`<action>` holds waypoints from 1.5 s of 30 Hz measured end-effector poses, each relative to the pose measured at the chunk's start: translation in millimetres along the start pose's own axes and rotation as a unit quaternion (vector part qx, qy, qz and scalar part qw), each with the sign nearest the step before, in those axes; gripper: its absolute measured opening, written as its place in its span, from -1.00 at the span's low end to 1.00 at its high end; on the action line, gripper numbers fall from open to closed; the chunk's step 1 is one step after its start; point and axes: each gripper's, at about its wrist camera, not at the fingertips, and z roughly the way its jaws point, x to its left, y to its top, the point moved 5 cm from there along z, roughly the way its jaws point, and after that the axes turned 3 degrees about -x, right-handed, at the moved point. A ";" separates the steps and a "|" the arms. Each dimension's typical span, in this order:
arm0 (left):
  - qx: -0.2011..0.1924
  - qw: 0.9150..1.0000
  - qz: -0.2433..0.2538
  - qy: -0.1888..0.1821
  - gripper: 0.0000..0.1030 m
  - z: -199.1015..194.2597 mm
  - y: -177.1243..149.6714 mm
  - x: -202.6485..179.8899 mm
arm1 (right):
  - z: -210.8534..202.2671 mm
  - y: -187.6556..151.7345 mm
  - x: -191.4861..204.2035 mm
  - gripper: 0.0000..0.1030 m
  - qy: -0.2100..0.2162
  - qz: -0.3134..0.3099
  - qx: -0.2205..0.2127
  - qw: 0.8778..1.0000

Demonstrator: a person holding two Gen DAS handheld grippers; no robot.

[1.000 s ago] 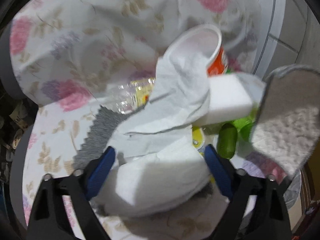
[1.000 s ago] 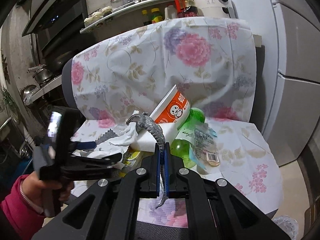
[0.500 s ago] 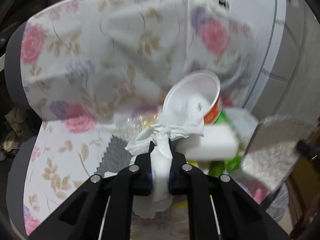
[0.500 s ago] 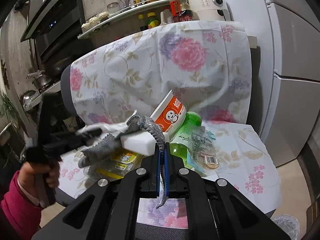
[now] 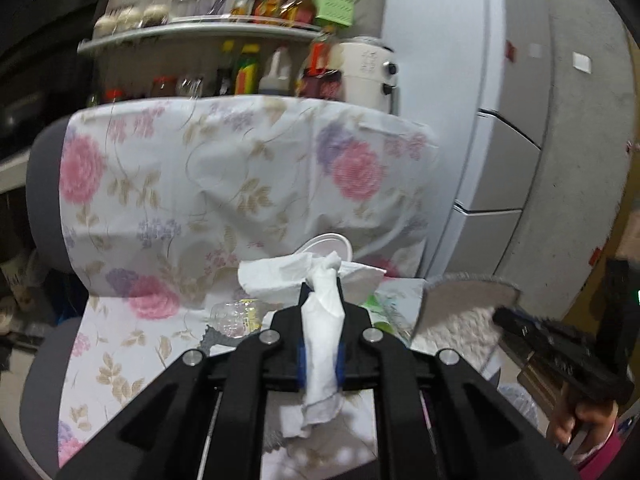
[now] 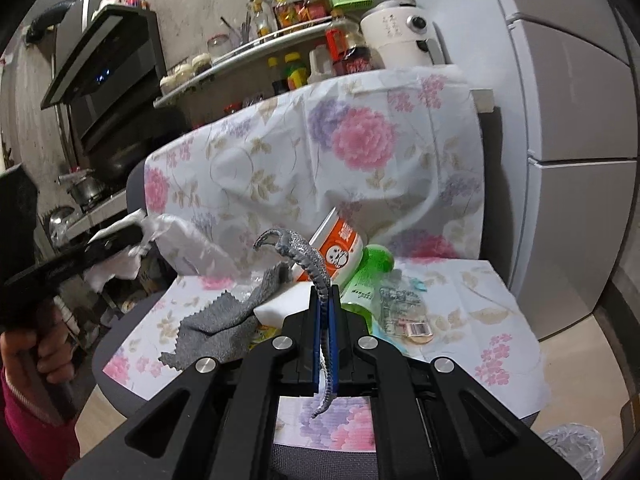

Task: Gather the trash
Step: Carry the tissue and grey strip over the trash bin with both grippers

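Observation:
My left gripper [image 5: 320, 312] is shut on a crumpled white tissue [image 5: 322, 336] and holds it up above the chair seat; the same gripper and tissue show at the left of the right wrist view [image 6: 120, 248]. My right gripper [image 6: 325, 312] is shut on a grey fuzzy insole [image 6: 304, 264], seen edge-on; the insole also shows in the left wrist view [image 5: 460, 312]. On the flowered chair seat [image 6: 480, 320] lie an orange and white cup [image 6: 340, 248], a green bottle [image 6: 364, 280], a white foam block [image 6: 276, 308], a grey cloth [image 6: 224, 320] and a clear wrapper [image 6: 404, 312].
The chair back [image 6: 320, 152] is draped in flowered cloth. Behind it is a shelf of bottles [image 6: 280, 20] and a white appliance [image 6: 400, 32]. A grey fridge [image 6: 568, 140] stands at the right. A clear plastic bag [image 6: 572, 448] lies on the floor at lower right.
My left gripper closed on the tissue and lifted it up and back from the pile. The right gripper kept hold of the insole and drew back slightly.

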 end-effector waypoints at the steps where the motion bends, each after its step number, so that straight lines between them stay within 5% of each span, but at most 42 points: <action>1: -0.002 1.000 0.002 -0.003 -0.86 -4.3 -5.0 -6.8 | -5.3 0.3 -3.6 -0.92 0.000 0.006 -0.003 1.000; 11: 0.004 0.997 0.015 -0.070 -0.86 -7.7 -74.4 -82.9 | -62.6 -32.1 -55.6 -0.93 -0.069 0.032 -0.001 0.997; 18: 0.037 0.986 0.052 -0.157 -0.86 -5.8 -104.1 -154.2 | -119.6 -62.4 -100.0 -0.93 -0.143 0.054 0.005 0.988; 29: 0.094 0.945 0.110 -0.293 -0.86 38.2 -152.9 -284.9 | -202.3 -120.1 -195.6 -0.92 -0.271 0.136 0.005 0.953; 40: 0.192 0.904 0.139 -0.357 -0.85 94.6 -211.7 -374.3 | -197.9 -199.4 -283.4 -0.83 -0.317 0.225 0.072 0.919; 41: 0.197 0.903 0.140 -0.355 -0.76 99.0 -215.3 -379.5 | -196.2 -204.1 -287.8 -0.83 -0.318 0.230 0.077 0.917; 45: 0.201 0.903 0.144 -0.351 0.16 108.5 -220.7 -391.3 | -190.6 -217.7 -309.0 -0.73 -0.318 0.252 0.086 0.910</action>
